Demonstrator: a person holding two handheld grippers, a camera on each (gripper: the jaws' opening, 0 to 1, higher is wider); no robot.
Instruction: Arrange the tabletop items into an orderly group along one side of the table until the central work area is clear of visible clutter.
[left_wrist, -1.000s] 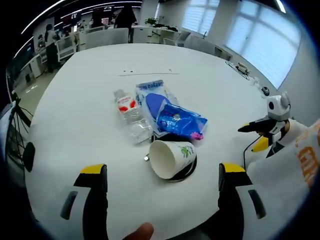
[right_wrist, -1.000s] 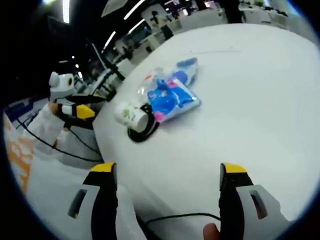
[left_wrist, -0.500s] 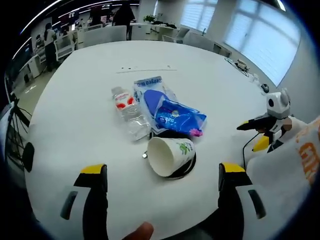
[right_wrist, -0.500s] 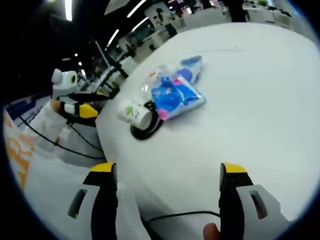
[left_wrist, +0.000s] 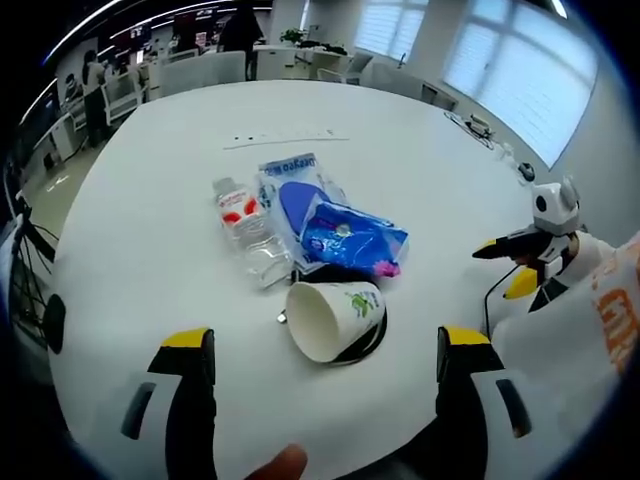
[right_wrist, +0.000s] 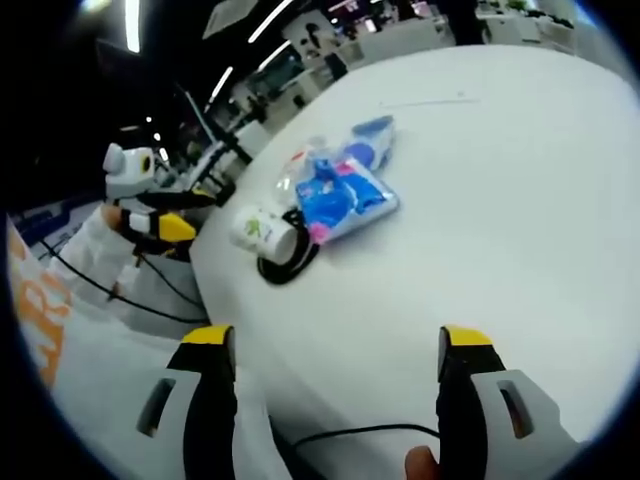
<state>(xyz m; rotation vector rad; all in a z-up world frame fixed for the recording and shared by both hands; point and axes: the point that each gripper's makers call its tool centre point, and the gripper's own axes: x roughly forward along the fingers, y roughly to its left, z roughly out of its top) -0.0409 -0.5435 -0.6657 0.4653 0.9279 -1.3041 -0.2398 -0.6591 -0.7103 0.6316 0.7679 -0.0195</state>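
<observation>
Left gripper (left_wrist: 327, 375) w/ jaws spread wide, nothing between them, hovering over the near edge of the white desk (left_wrist: 150, 210). Just ahead lies 1 paper cup (left_wrist: 333, 318) on its side, mouth toward the gripper, resting on a black cable coil (left_wrist: 368, 340). Beyond the cup: 1 blue pouch (left_wrist: 352, 240) touching 1 clear blue-and-white bag (left_wrist: 295, 190), and 1 plastic bottle (left_wrist: 247, 230) lying flat beside them, red label. All four sit in one tight cluster near desk centre. Wide bare desk surface to either side and beyond the cluster toward the far edge.

Right gripper (right_wrist: 327, 375) also w/ jaws wide apart, holding nothing, above the desk (right_wrist: 500, 200) edge; a thin black cord (right_wrist: 360, 432) runs between the jaws. From this side the cup (right_wrist: 262, 228), coil (right_wrist: 290, 262) and blue pouch (right_wrist: 345, 200) lie close to the desk's edge, well apart from the gripper; big open stretch of desk to the right. Right gripper (left_wrist: 520, 250) is seen in left gripper view off the desk's right rim; left gripper (right_wrist: 150, 215) is seen in right gripper view off the desk's left edge.
</observation>
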